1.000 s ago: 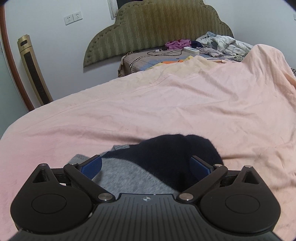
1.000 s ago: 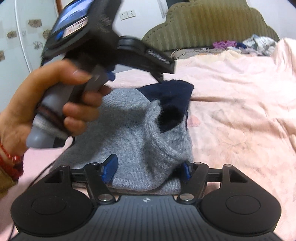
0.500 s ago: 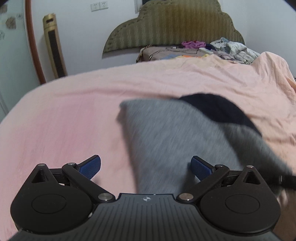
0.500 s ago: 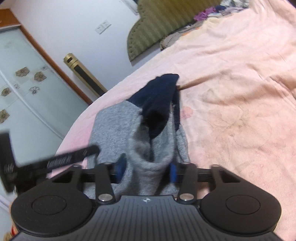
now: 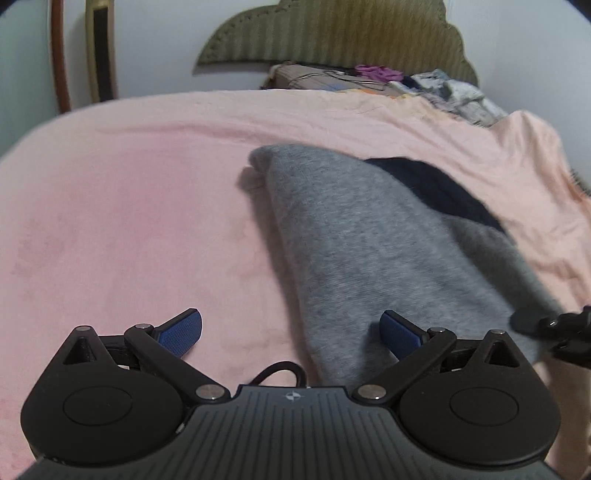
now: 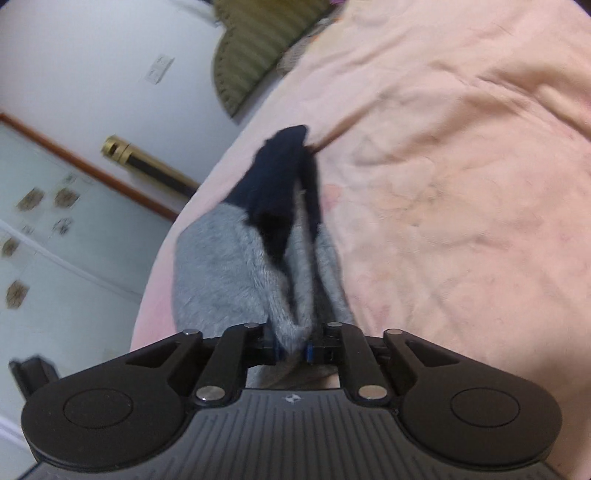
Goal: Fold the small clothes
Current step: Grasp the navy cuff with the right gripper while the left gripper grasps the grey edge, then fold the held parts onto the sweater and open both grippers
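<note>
A small grey knit garment (image 5: 354, 240) with a navy part (image 5: 436, 188) lies on the pink bed sheet (image 5: 129, 221). My left gripper (image 5: 291, 328) is open just above the sheet, its right finger over the garment's near edge. My right gripper (image 6: 293, 345) is shut on a bunched grey edge of the garment (image 6: 236, 273) and lifts it, with the navy part (image 6: 280, 184) folded over on top. The right gripper's tip (image 5: 546, 325) shows at the right edge of the left wrist view.
An olive headboard (image 5: 332, 33) stands at the back with a pile of clothes (image 5: 443, 88) and cables beside it. A gold tower fan (image 5: 99, 48) stands by the wall at the left. A rumpled peach quilt (image 6: 461, 166) covers the bed's right side.
My right gripper closed on the garment's grey edge and tilted left while lifting it. My left gripper drew back from over the garment and moved left, staying open.
</note>
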A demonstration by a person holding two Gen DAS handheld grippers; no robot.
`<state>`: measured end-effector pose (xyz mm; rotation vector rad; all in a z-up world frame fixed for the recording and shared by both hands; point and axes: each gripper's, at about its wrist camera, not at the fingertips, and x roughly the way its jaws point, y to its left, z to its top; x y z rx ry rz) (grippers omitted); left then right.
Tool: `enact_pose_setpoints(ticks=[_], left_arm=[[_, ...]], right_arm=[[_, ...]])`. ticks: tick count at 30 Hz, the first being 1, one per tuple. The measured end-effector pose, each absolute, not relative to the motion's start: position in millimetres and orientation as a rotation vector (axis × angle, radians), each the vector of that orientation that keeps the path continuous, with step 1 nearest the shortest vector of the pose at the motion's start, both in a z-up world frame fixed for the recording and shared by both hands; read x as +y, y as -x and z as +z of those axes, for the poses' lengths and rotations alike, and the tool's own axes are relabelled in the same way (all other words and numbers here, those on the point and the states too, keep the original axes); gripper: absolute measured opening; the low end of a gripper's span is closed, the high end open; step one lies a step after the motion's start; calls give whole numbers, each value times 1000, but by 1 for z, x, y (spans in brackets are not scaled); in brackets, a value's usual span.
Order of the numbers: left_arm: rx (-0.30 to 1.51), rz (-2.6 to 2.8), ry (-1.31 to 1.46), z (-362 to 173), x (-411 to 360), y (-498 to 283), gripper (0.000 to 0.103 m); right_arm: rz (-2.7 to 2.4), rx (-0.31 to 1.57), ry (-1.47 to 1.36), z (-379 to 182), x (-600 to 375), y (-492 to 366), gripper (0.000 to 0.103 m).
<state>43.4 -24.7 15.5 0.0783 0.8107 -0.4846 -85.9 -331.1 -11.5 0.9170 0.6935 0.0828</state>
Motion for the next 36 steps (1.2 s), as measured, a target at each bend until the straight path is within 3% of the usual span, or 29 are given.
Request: enact_pose_setpoints(ticks=[3,4,5,15,22,24,25,26,27,29,36], left_arm=[[845,-532,15,22,-20,-60,102],[867,-543,64,23,-18,-70,102],[890,-549,112,23,-16,-79,102],[1110,-592,569,-3,-21,-181,100],[1150,-651,646,-20,-44,-231,81],[1127,-647,606,-20,-52,-239,66],[1109,-650,582,-20,-55,-241,56],[1090,-650,556,-20,-58,-242,43],[1071,-651,526,-18,-61,-242,37],[1020,-662,441,-13,-66,-236,27],[761,-702,108,28,-104,-204,21]], right_arm=[[79,662,-811,4,-335,82,46],[74,652,-789,9,-339,78,72],[65,640,-773,13,-344,73,84],[192,733,-777,-5,-379,-26,83],[371,763,-781,-12,-373,-93,82],[406,762,-775,-15,-368,-109,74],[408,772,-763,-17,-366,-117,56],[408,787,-749,-19,-363,-124,33],[405,798,-739,-22,-361,-129,26],[408,780,-707,-21,-357,-127,23],[390,595,-455,21,-338,-100,21]])
